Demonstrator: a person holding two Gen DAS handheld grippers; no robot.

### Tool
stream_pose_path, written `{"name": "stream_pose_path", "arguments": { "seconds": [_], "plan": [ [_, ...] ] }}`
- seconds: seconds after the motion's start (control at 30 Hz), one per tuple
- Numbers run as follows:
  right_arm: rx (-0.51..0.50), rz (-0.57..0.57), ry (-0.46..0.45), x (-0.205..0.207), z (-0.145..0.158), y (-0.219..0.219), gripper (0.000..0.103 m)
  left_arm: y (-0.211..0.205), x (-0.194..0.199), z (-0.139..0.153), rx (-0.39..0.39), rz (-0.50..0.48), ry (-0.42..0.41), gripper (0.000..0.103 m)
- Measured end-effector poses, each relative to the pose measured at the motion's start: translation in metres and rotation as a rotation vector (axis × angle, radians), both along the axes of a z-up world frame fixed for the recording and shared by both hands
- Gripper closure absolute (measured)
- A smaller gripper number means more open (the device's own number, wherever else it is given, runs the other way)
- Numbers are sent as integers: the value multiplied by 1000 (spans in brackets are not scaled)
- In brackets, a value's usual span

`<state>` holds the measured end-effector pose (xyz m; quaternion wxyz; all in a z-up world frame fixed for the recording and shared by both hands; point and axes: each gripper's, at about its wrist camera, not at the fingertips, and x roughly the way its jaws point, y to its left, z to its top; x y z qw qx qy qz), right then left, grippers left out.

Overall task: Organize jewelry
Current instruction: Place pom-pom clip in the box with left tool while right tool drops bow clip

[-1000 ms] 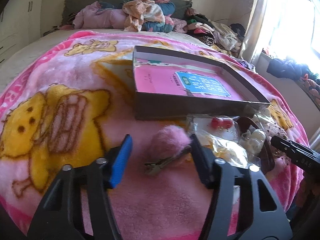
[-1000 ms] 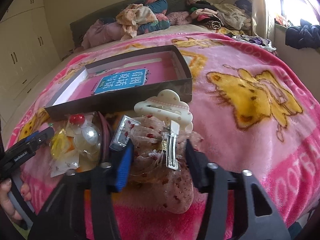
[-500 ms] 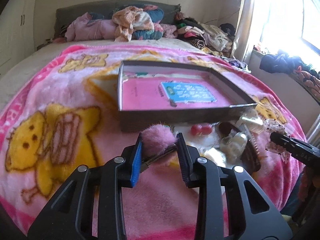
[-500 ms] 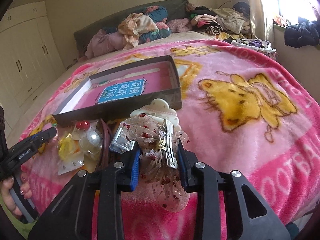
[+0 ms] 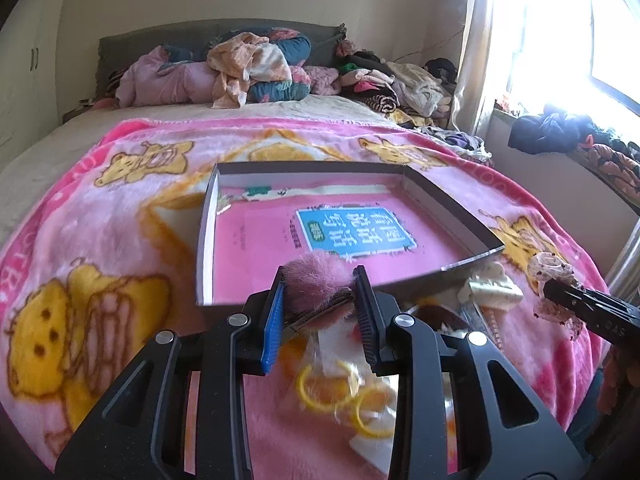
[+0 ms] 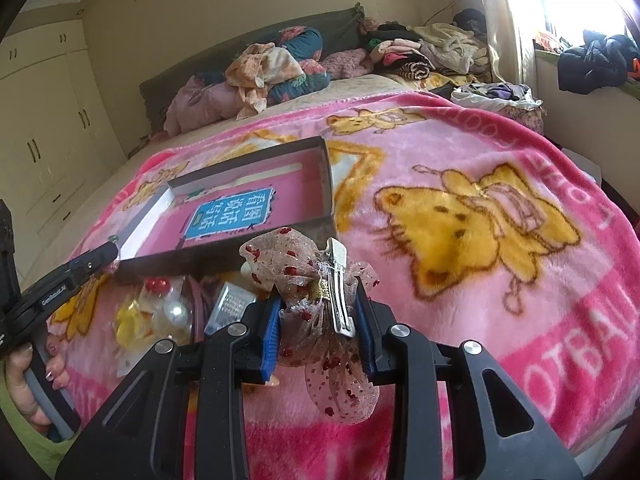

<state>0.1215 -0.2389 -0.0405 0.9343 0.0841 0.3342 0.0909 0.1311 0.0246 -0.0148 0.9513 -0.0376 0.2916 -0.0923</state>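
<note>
- The left gripper (image 5: 320, 300) is clamped on a pink pom-pom hair clip (image 5: 316, 280); its jaws have just been closing, and the fluffy ball with its metal clip is pinched between the blue pad and the black one, clear of the blanket.
- The right gripper (image 6: 316, 320) is closed on a sheer bow hair clip (image 6: 320, 304) with red spots; its jaws have just been closing too, and the silver clip stands upright between the pads while the fabric hangs below them.
- Just under the left gripper lies a clear packet of yellow rings (image 5: 340, 396) on the pink blanket (image 5: 120, 248).
- Beside the right gripper, the remaining pile holds a red-capped packet (image 6: 158, 286), a pearly bead (image 6: 176, 314) and a small silvery box (image 6: 230, 308).
- Past both grippers sits an open shallow box (image 5: 452, 204), its pink lining showing a blue label (image 5: 356, 232); its near wall is just behind the pile.
- In the right wrist view a hand (image 6: 28, 384) with painted nails grips the left tool's handle.
- Heaped clothes (image 5: 248, 68) lie at the headboard.
</note>
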Motion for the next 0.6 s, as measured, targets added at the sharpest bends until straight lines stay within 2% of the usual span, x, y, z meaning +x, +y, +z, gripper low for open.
{"name": "stream_pose_path", "arguments": {
  "seconds": [0.33,0.6],
  "plan": [
    [-46,65,-4,32,16,21,73,-5,32,4,-19,5,-6,79],
    [-73,102,-5,57,24,39,73,-11,49,1,28,17,-12,79]
  ]
}}
